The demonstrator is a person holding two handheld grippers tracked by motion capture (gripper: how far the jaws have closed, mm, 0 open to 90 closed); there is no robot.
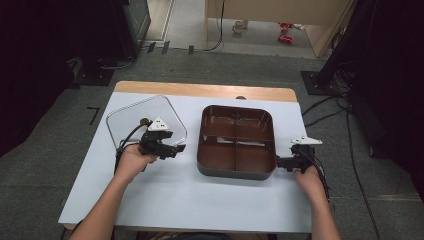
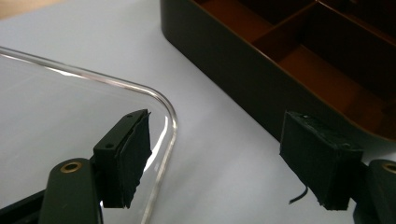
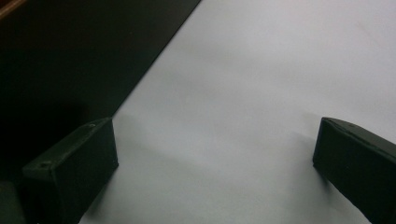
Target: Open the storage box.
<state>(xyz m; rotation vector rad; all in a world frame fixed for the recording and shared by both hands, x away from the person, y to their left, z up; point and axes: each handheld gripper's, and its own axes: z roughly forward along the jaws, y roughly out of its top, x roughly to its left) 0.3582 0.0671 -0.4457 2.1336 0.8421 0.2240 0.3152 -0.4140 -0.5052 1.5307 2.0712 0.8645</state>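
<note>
A dark brown tray [image 1: 235, 173] with four compartments stands at the middle of the white table; nothing lies in it. A clear, rounded-corner lid [image 1: 129, 119] lies flat to its left. My left gripper [image 1: 173, 148] hovers open at the lid's right corner. In the left gripper view the left pad [image 2: 126, 158] sits over the lid [image 2: 56, 116]. The lid's curved rim runs up between the jaws, and the tray wall [image 2: 243, 79] is beyond. My right gripper [image 1: 279, 162] rests open by the tray's front right corner. In the right gripper view [image 3: 215, 172] bare table lies between the jaws, and the tray's dark wall [image 3: 79, 56] is on the left.
The white tabletop [image 1: 200, 200] has free room in front of the tray and lid. A wooden table edge [image 1: 205, 90] shows at the back. Cables [image 1: 350, 150] trail over the grey floor on the right, and dark stands flank the table.
</note>
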